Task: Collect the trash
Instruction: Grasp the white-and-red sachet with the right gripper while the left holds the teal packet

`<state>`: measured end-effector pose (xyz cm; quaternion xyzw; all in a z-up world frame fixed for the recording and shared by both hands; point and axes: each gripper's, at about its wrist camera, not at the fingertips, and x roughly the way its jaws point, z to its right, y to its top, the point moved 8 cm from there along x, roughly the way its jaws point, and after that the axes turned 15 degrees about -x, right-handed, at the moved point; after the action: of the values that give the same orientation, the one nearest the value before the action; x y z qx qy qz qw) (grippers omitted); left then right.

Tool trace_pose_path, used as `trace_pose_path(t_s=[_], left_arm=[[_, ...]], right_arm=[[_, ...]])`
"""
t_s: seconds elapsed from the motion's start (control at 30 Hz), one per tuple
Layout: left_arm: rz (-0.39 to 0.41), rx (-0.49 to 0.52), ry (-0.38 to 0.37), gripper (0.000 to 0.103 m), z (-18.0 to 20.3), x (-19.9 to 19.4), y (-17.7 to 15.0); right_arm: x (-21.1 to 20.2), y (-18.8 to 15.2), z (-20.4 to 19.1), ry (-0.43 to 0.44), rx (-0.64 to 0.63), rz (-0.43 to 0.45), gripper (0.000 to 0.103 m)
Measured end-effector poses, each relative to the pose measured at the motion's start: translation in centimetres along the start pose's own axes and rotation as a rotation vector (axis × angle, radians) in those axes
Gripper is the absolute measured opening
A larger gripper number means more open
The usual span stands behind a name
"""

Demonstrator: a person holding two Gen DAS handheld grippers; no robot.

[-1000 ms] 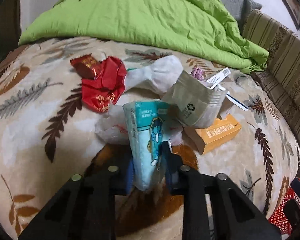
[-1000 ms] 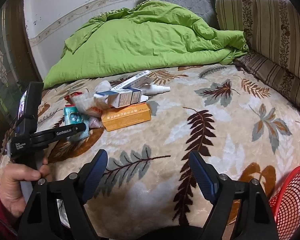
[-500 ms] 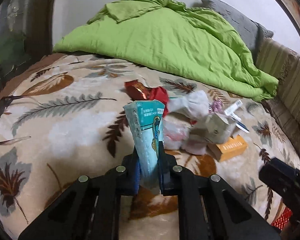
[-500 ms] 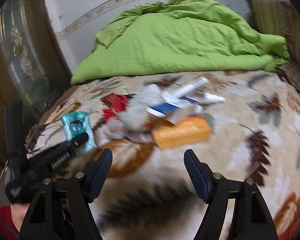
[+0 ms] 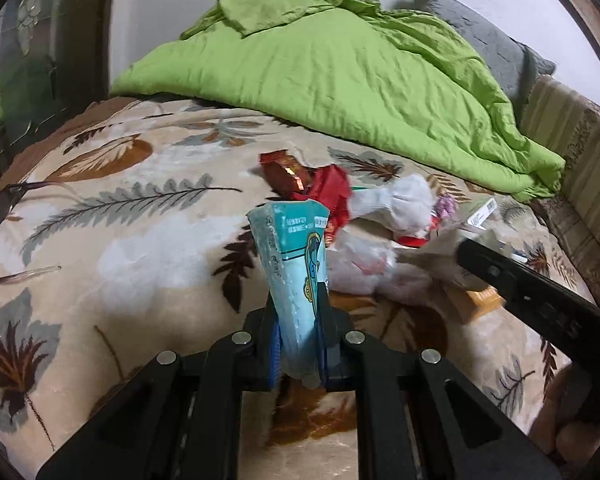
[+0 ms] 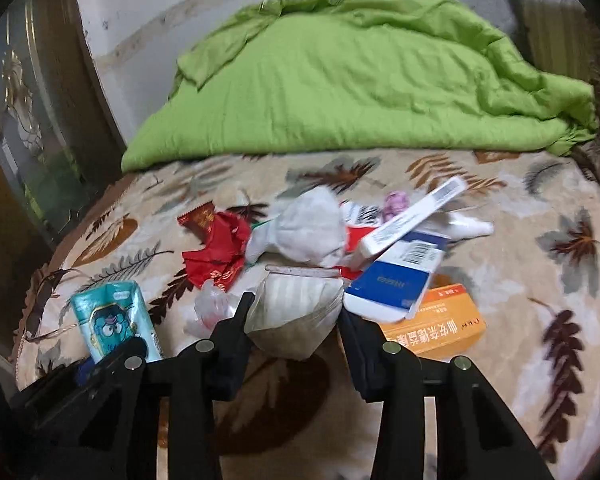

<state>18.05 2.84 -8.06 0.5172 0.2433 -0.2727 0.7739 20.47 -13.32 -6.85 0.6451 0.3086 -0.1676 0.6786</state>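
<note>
A teal tissue packet [image 5: 292,256] stands upright between the pads of my left gripper [image 5: 299,320], which is shut on it just above the leaf-patterned blanket [image 5: 140,248]. In the right wrist view the same packet [image 6: 114,324] shows at the lower left. My right gripper [image 6: 294,306] has reached the trash pile. Its jaws are closing on a grey paper bag [image 6: 292,324], and both pads touch the bag's sides. In the left wrist view one of its black fingers [image 5: 520,280] reaches in beside that bag [image 5: 432,256].
The pile holds red wrappers [image 6: 216,248], a crumpled white tissue [image 6: 300,228], a clear plastic bag [image 6: 210,308], a blue-and-white box [image 6: 396,284] and an orange box [image 6: 440,328]. A green duvet [image 6: 360,80] fills the back. A striped cushion [image 5: 572,140] runs along the right.
My left gripper has drawn back from the pile with the teal packet. My right gripper has swung left to the pile and its jaws have narrowed around the grey paper bag.
</note>
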Motion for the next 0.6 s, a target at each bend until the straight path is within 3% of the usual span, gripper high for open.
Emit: trace_pose_path(t_s=[0.13, 0.33, 0.6], left_arm=[[0.004, 0.066, -0.038, 0.014, 1.7, -0.6, -0.8], [-0.039, 0.138, -0.096, 0.014, 4.1, -1.7, -3.2], [-0.089, 0.202, -0.1, 0.014, 5.4, -1.0, -5.6]], right_arm=[[-4.0, -1.7, 0.8, 0.04, 0.017, 0.073, 0.044], [-8.1, -5.6, 1.4, 0.027, -0.006, 0.089, 0.044], [-7.9, -6.4, 1.7, 0.035, 0.01, 0.069, 0.044]])
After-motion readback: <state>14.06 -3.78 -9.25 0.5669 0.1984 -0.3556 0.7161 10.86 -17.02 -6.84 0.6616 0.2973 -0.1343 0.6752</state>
